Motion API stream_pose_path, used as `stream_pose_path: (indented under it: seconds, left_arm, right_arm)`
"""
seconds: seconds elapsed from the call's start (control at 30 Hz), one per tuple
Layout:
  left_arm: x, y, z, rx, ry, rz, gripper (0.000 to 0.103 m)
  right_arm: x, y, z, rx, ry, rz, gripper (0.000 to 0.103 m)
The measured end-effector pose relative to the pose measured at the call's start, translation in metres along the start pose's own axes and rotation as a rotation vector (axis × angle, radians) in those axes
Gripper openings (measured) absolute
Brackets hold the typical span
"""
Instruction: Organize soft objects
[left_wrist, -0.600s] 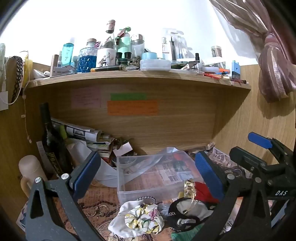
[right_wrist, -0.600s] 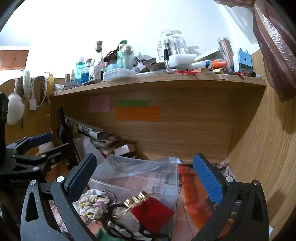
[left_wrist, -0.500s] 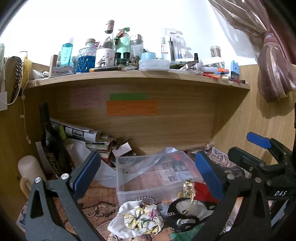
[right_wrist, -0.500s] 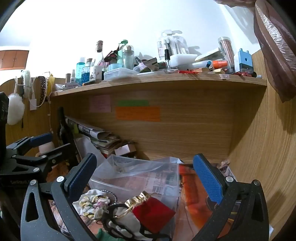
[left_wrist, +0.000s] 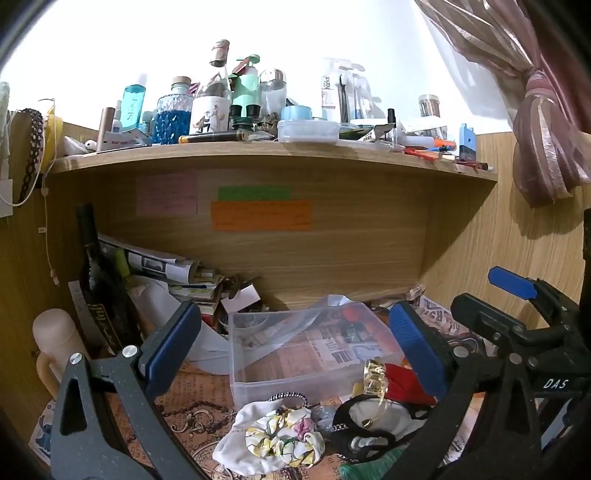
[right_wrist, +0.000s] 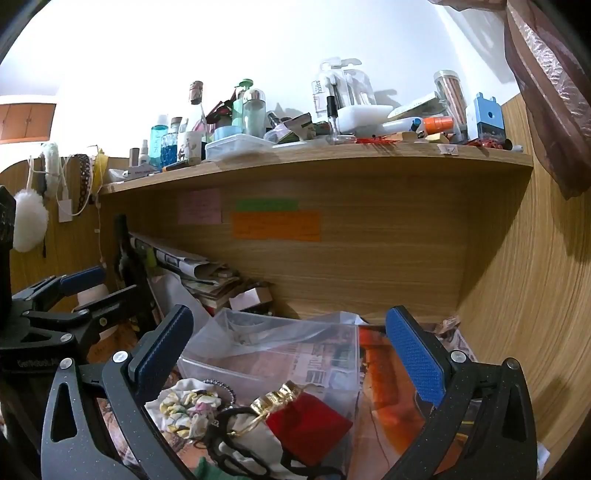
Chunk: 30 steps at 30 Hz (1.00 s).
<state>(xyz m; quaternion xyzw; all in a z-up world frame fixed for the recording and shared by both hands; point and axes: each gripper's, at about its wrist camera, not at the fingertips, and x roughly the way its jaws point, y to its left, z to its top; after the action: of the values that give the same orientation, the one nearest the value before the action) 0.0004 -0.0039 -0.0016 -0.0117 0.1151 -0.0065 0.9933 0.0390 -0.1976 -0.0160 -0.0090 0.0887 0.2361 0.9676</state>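
Observation:
A heap of soft things lies on the desk in front of a clear plastic box (left_wrist: 306, 354): a floral scrunchie (left_wrist: 280, 437) on white cloth, a black-edged white pouch (left_wrist: 373, 421), a red velvet pouch (left_wrist: 402, 384) with a gold band, and a bit of green fabric (left_wrist: 364, 469). My left gripper (left_wrist: 295, 347) is open and empty, above the heap. My right gripper (right_wrist: 291, 350) is open and empty, over the box (right_wrist: 280, 354) and the red pouch (right_wrist: 308, 424). The scrunchie (right_wrist: 184, 406) lies at its lower left.
A clear plastic bag (left_wrist: 280, 325) drapes over the box. A dark bottle (left_wrist: 99, 291), stacked papers (left_wrist: 166, 266) and a cream mug (left_wrist: 55, 343) crowd the left. The wooden shelf (left_wrist: 273, 151) above holds several bottles. A wood wall (right_wrist: 524, 295) closes the right.

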Motion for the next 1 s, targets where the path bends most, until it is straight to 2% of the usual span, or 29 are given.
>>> stream_pose_path:
  seconds: [1.0]
  left_arm:
    - [0.0008, 0.0004, -0.0001, -0.006, 0.004, -0.003, 0.103]
  right_arm:
    - [-0.0016, 0.0034, 0.0024, 0.014, -0.003, 0.010, 0.103]
